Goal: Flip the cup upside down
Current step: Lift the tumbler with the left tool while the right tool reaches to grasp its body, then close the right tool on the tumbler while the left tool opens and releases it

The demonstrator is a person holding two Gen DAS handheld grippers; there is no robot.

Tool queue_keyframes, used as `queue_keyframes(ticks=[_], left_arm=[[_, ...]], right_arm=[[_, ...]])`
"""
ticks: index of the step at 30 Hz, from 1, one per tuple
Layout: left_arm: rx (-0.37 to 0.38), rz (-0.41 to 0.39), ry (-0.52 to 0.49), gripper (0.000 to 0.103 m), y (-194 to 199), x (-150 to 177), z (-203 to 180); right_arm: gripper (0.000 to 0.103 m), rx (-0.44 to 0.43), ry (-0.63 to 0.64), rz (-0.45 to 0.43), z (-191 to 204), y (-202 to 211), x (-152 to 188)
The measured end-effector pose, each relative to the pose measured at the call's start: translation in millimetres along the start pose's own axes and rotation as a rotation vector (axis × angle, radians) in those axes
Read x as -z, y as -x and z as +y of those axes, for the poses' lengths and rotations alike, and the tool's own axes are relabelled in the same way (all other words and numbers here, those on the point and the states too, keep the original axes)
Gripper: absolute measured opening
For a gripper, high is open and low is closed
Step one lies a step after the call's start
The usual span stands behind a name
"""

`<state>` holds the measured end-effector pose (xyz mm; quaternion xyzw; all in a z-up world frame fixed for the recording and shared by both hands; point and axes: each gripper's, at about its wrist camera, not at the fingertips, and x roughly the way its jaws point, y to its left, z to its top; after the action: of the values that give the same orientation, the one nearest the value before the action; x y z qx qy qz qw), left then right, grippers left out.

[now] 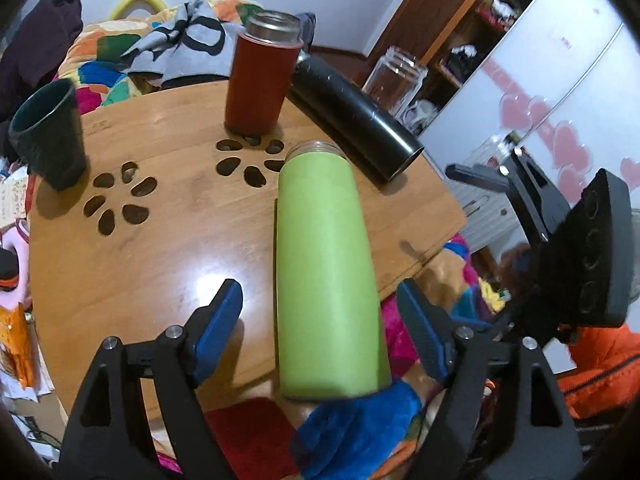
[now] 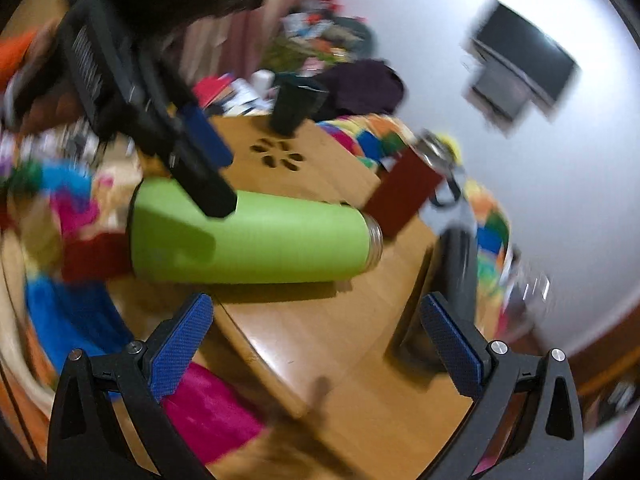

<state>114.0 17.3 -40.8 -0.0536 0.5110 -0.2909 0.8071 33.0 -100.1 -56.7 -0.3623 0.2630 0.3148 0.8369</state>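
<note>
A lime-green flask cup (image 1: 326,264) lies on its side on the round wooden table (image 1: 160,248), threaded mouth pointing away, base past the table's near edge. My left gripper (image 1: 320,320) is open, its blue pads on either side of the cup's lower body without touching. In the blurred right wrist view the green cup (image 2: 256,240) lies crosswise, with the left gripper (image 2: 208,168) above it. My right gripper (image 2: 320,344) is open and empty, just short of the cup.
On the table stand a red flask (image 1: 260,80) with a steel mouth and a dark green cup (image 1: 48,132). A black flask (image 1: 352,116) lies on its side behind the green cup. A clear glass jar (image 1: 396,76) stands at the far edge. Colourful bedding surrounds the table.
</note>
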Motion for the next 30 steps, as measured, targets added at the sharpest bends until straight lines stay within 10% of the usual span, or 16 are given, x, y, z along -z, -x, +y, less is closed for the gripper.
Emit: queue_keyframes(ticks=[14,30], left_arm=[[0.176,0.078,0.086,0.079,-4.6,36.7,32.8],[0.249,0.037,0.041,0.074,1.9,41.5,56.3]], right_arm=[[0.101,-0.245,0.702,0.161,28.1,-60.0,-64.6],[0.083,-0.585,0.899,0.332,42.9,-121.9,-92.5]])
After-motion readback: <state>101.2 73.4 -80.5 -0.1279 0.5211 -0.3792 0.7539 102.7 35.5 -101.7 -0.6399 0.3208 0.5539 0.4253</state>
